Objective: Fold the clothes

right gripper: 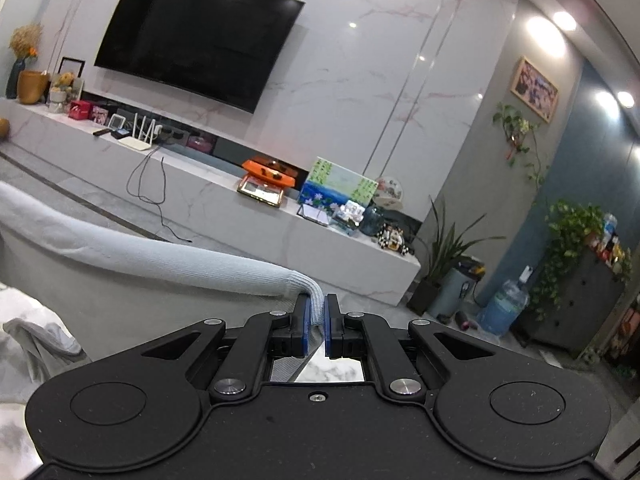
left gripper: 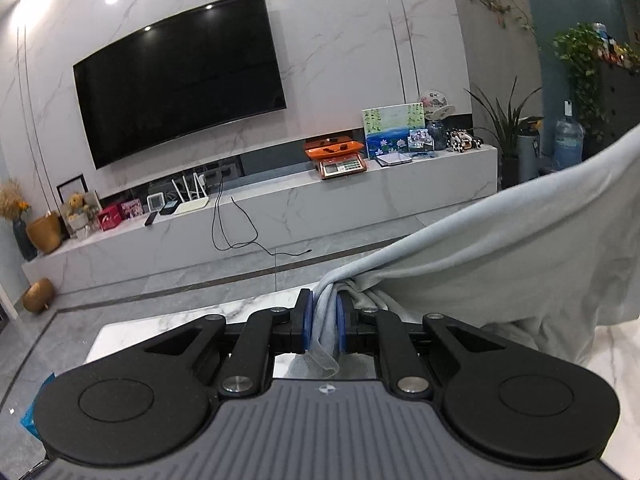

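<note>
While both grippers are pinching it, the pale grey-blue garment (left gripper: 500,248) is hanging stretched in the air above the white marble surface (left gripper: 168,328). The left gripper (left gripper: 324,320) is clamping a bunched ribbed edge of the cloth between its blue-padded fingers (left gripper: 305,322), with a short tail of fabric dangling below them. From there the cloth is spreading up and to the right, and its lower folds are drooping toward the surface. The right gripper (right gripper: 316,322) is squeezing a ribbed hem between its own fingers (right gripper: 306,328), and the garment (right gripper: 140,272) is running away to the left as a rolled edge with the body hanging beneath it. Behind, a wall-mounted television (left gripper: 180,76) is sitting above a long marble TV console (left gripper: 280,208).
</note>
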{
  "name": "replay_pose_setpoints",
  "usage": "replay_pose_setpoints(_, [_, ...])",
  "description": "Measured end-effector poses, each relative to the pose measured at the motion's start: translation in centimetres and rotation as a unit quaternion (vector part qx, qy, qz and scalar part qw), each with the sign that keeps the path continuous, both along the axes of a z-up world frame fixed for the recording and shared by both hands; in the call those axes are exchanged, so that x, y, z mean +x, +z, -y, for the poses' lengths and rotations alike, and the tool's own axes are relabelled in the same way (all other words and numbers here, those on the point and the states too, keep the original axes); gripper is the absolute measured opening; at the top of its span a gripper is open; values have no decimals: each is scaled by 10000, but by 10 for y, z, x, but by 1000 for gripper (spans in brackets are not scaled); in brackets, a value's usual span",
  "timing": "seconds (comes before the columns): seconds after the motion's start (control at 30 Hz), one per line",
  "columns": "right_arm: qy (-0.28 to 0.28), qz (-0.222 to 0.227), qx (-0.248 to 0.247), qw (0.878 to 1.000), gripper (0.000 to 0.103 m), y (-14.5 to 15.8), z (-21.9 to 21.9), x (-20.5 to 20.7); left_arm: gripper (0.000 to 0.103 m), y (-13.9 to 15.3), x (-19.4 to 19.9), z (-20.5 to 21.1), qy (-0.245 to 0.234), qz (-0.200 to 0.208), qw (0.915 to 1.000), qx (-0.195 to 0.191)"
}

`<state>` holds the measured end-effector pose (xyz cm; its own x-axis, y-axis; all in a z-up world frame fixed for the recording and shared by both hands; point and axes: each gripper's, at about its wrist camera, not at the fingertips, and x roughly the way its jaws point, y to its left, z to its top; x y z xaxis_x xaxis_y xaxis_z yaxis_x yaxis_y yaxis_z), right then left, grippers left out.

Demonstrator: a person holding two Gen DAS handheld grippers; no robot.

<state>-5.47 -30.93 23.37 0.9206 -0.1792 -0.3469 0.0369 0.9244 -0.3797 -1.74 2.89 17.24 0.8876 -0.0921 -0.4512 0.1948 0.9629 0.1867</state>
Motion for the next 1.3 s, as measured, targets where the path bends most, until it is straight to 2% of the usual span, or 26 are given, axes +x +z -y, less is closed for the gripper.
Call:
replay_pose_setpoints(0.13, [-101, 28, -119, 9999, 4, 4, 0, 7, 11, -1, 23, 9, -67, -68, 9999, -77])
replay_pose_setpoints(0.3, [-394, -270, -118, 9988, 4, -4, 12, 42, 12, -13, 50, 26, -315, -227, 9990, 238])
replay_pose_setpoints(0.5, [-851, -739, 9, 9936, 5, -49, 40, 103, 14, -49, 99, 49, -493, -502, 9968, 383])
replay_pose_setpoints(0.67, [-972, -1001, 45, 9902, 5, -95, 55, 158, 14, -91, 152, 59, -455, -909, 9944, 289])
replay_pose_setpoints(0.9, [-931, -1423, 96, 9854, 5, -155, 71, 214, 16, -135, 191, 57, -568, -1274, 9899, 248])
replay_pose_setpoints(0.97, [-900, -1515, 137, 9842, 5, -163, 73, 220, 28, -141, 198, 54, -551, -1371, 9889, 185])
replay_pose_setpoints(1.03, [-870, -1740, 306, 9804, 12, -177, 77, 230, 40, -144, 203, 49, -350, -1487, 9883, 48])
replay_pose_setpoints(1.17, [-984, -1858, 576, 9759, 27, -185, 83, 231, 47, -130, 191, 34, -267, -1458, 9887, -222])
replay_pose_setpoints(1.23, [-1035, -1821, 812, 9744, 29, -184, 86, 219, 53, -125, 185, 29, -278, -1414, 9890, -319])
replay_pose_setpoints(1.3, [-1098, -1848, 998, 9715, 30, -187, 87, 199, 57, -113, 163, 13, -233, -1320, 9900, -450])
